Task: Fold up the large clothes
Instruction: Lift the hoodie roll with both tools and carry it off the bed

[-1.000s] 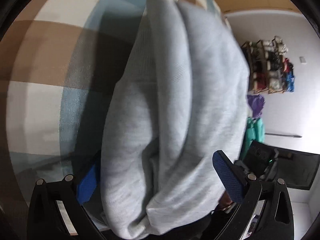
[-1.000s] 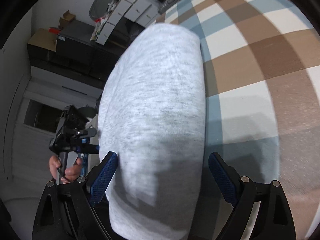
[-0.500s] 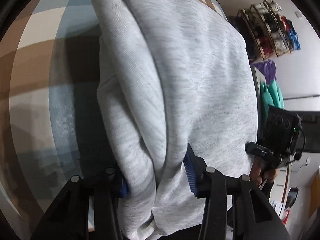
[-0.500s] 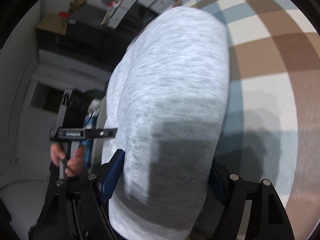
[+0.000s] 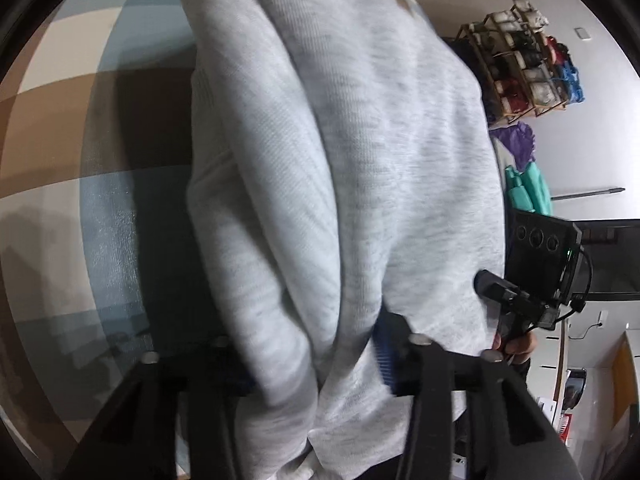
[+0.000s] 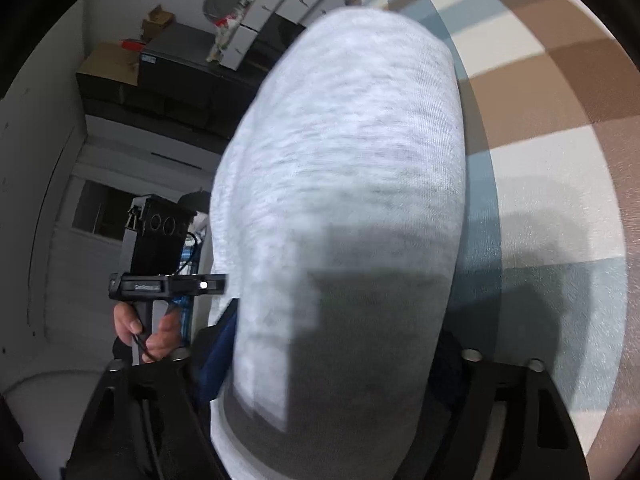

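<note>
Grey garment (image 5: 360,160) blurred, left gripper (image 5: 316,364) closing, pinching fold, right gripper (image 6: 332,360) closing around bundle, pads mostly hidden

Lt grey knit garment (image 5: 360,184) – folded into thick bundle, lengthwise creases, lying on checked cloth (image 5: 60,128).

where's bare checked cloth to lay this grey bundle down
Bare checked cloth lies open beside the grey garment, on the side away from the shelves; the right wrist view shows more bare checks on its other flank. It is crowded near the left gripper and right gripper, both closing on fabric.
</note>
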A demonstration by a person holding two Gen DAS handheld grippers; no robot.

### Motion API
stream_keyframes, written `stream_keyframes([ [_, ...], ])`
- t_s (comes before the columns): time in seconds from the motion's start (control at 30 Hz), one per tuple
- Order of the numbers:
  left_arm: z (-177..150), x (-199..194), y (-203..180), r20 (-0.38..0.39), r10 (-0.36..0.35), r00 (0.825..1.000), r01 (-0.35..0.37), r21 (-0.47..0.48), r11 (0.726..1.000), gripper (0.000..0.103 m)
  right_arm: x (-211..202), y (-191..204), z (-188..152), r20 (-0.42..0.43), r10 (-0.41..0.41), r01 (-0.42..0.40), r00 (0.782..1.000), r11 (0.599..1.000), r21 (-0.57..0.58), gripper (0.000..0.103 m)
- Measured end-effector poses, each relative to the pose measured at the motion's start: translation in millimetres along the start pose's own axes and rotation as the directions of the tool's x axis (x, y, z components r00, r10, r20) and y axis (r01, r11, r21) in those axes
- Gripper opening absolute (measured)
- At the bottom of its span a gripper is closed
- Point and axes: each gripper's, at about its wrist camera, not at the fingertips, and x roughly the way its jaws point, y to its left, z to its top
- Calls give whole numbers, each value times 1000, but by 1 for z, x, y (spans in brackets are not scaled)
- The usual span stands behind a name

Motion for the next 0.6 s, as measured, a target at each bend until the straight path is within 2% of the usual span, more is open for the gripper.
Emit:
stream_keyframes([
  [0.07,-3,-7,-9,15,-6,1000,5,30,1000,25,-7,13,-6,33,-4,5,999,1000,-28,65],
  [0.13,-3,-3,-22,28,-3,1000,0,78,997,23,-17,32,-10,71,-3,8,997,998,-67,61],
  [0.33,-3,-23,-40,70,-18,997,10,118,993,23,-44,73,-12,133,1,15,991,992,-121,61],
  [0.43,-5,-42,-50,105,-33,994,17,141,990,23,-54,96,-8,154,22,-1,988,991,-137,61],
  [0.6,-21,-107,-56,198,-29,980,-3,161,987,23,-51,160,2,161,49,-15,986,980,-201,61],
])
